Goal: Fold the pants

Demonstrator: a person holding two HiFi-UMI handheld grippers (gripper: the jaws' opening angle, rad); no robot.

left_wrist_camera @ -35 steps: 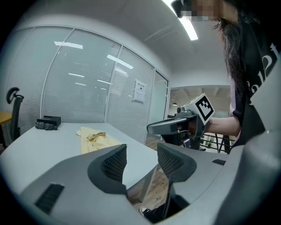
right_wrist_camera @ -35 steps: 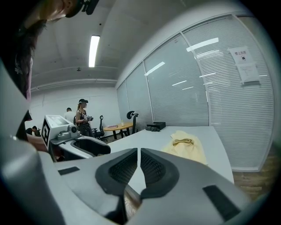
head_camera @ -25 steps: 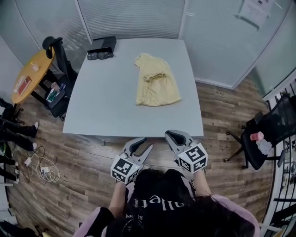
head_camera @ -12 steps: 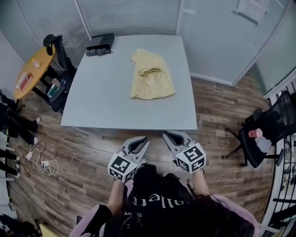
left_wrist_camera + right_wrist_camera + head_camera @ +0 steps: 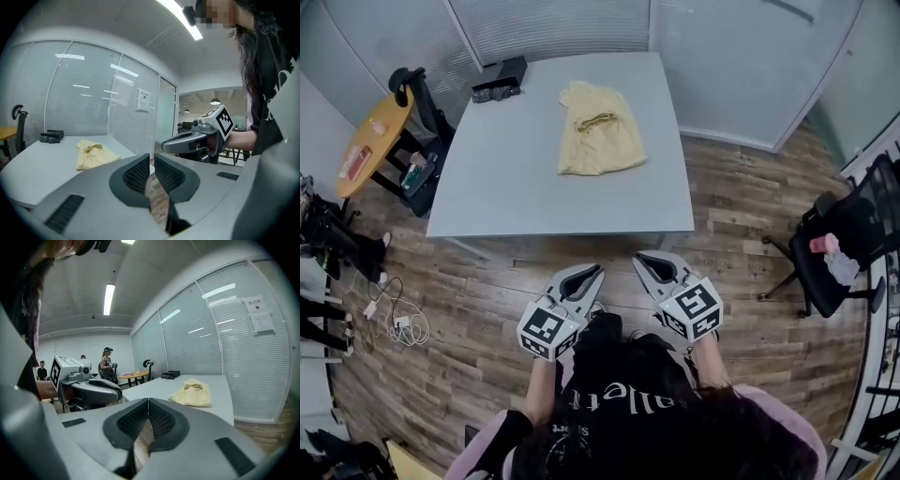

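Left claw (image 5: pixel 592 272), right claw (image 5: pixel 643 257), well short of pants (image 5: pixel 598 128)

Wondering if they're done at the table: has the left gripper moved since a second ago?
Yes. The left gripper has drawn back from the table's near edge; more floor shows between them.

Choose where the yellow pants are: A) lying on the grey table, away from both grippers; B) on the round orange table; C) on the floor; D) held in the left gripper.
A: the yellow pants lie on the grey table; the left gripper and right gripper are over the floor.
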